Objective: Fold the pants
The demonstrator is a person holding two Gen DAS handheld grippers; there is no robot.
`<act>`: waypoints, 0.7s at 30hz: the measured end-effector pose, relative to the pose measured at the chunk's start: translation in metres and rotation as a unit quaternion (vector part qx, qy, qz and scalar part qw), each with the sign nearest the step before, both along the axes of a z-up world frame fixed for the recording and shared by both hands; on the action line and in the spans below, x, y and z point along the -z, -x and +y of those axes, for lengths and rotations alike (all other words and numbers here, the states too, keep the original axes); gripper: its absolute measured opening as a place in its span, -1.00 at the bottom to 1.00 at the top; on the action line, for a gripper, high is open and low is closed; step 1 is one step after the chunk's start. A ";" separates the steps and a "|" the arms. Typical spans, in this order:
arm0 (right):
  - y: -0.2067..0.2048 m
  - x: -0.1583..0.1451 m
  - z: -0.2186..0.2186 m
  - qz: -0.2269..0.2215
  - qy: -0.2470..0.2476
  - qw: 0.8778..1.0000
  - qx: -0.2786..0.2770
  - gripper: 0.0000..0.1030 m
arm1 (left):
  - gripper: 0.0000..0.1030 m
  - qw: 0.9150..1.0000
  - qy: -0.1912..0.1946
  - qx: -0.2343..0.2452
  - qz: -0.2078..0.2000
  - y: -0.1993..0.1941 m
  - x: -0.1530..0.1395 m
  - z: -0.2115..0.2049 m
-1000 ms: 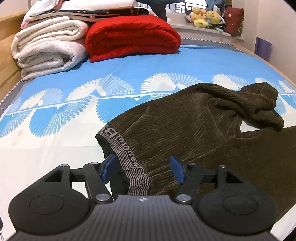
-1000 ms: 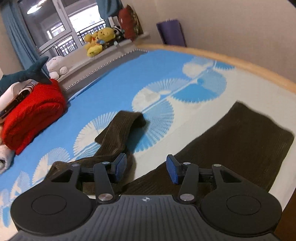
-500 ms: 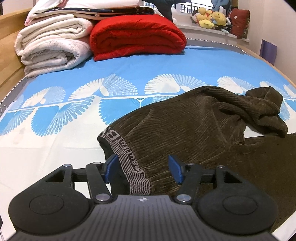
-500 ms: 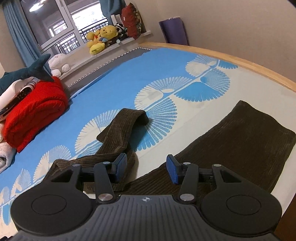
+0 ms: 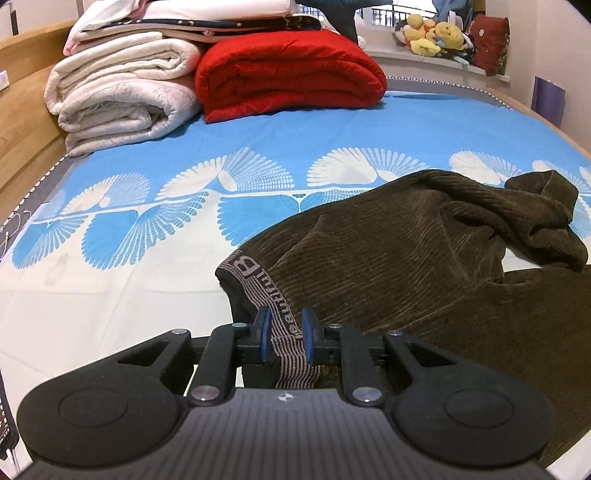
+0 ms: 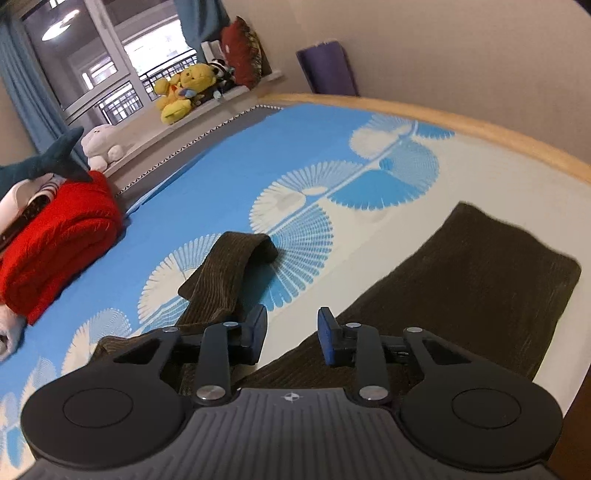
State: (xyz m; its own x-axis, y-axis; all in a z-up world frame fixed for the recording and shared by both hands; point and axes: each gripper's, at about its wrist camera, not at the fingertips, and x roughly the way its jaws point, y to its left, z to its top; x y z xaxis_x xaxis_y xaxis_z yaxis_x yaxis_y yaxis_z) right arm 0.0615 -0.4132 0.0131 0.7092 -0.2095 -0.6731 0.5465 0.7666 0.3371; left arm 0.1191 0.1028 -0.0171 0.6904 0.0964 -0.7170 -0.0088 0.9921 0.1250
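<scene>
Dark brown corduroy pants [image 5: 406, 258] lie spread over the blue-and-white bed sheet [image 5: 147, 295]. Their grey striped waistband [image 5: 258, 280] runs toward me and passes between my left gripper's [image 5: 287, 332] blue pads. The jaws are closing and the pads press on the band. In the right wrist view one leg [image 6: 480, 288] lies flat at the right and the other leg [image 6: 225, 269] lies twisted at the left. My right gripper [image 6: 291, 332] hovers low over the gap between the legs. Its jaws are closing, with only sheet and the flat leg's edge showing between them.
A folded red blanket [image 5: 288, 70] and rolled white blankets [image 5: 122, 96] are stacked at the head of the bed. Plush toys [image 5: 432, 33] sit on the window sill. The wooden bed frame [image 6: 480, 129] runs along the far side, with a purple mat [image 6: 328, 66] behind it.
My left gripper's jaws have drawn together from wide apart onto the waistband. The right gripper's jaws have narrowed somewhat. Neither hand has shifted noticeably.
</scene>
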 end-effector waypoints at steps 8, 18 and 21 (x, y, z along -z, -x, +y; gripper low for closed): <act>-0.004 -0.004 0.012 -0.001 0.022 0.999 -0.045 -0.39 | -0.62 1.000 -0.022 0.011 0.000 0.005 0.000 -0.004; 0.002 -0.010 -0.007 -0.008 0.058 0.998 -0.025 -0.92 | -0.62 0.997 -0.052 0.044 -0.035 0.026 -0.056 -0.033; 0.005 -0.014 -0.012 -0.020 0.077 0.996 -0.031 -1.00 | -0.62 0.996 -0.050 0.063 -0.045 0.026 -0.079 -0.047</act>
State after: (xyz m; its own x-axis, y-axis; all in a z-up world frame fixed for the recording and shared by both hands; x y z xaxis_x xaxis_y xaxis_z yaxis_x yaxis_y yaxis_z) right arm 0.0569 -0.4253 0.0275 0.7493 -0.2627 -0.6079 0.4846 0.8432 0.2329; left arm 0.0926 0.0562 0.0616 0.7623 0.0735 -0.6431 0.0991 0.9686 0.2281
